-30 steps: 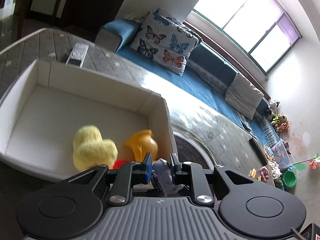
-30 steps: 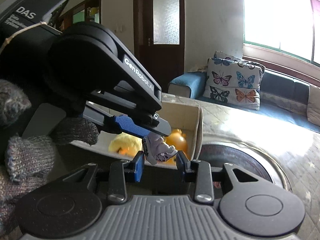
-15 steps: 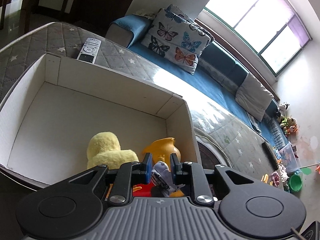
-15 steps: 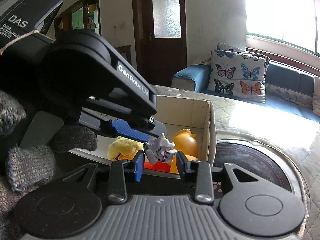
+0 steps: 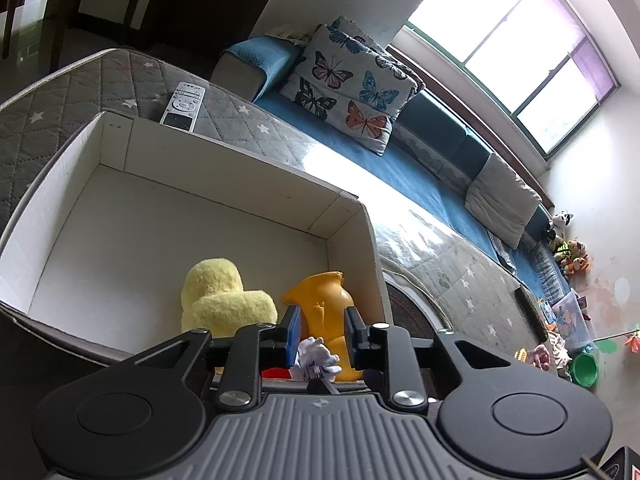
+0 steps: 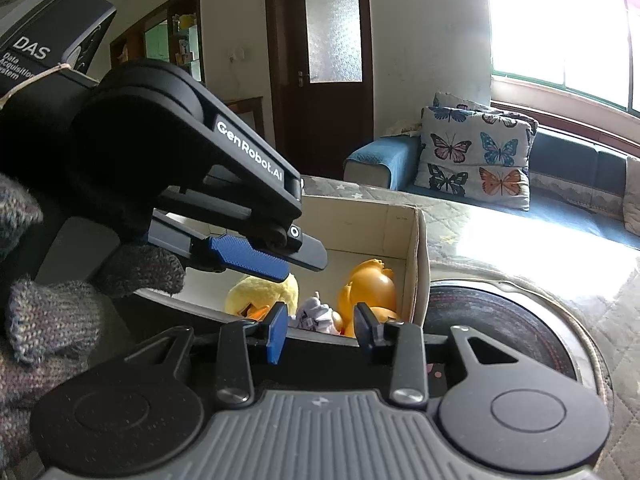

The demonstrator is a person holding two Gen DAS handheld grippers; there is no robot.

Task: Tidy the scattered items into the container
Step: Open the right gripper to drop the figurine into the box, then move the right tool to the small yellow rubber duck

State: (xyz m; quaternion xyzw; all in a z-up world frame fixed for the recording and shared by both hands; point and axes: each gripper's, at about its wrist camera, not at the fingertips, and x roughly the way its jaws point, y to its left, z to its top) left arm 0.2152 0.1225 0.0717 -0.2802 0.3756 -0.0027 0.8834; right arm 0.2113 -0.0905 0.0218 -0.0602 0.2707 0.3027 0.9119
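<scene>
A white cardboard box [image 5: 224,184] holds a yellow plush duck [image 5: 224,300] and an orange toy [image 5: 324,300]. My left gripper [image 5: 322,334] hangs over the box's near right corner. Its jaws are opening, and a small white and purple figure [image 5: 316,360] sits loose below them, touching neither pad. In the right wrist view the figure [image 6: 316,316] lies low in the box [image 6: 416,264], under the left gripper's blue pad [image 6: 248,258]. My right gripper [image 6: 320,332] stays at the box's near edge, its fingers apart with nothing between them.
A grey remote control [image 5: 182,104] lies on the quilted cover behind the box. A round dark disc [image 6: 500,320] sits just right of the box. A blue sofa with a butterfly pillow [image 5: 348,88] runs along the back. A gloved hand [image 6: 48,320] holds the left gripper.
The left jaws have parted and the small figure has slipped out of them down into the box. The left gripper has eased further over the box. The right gripper has hardly changed.
</scene>
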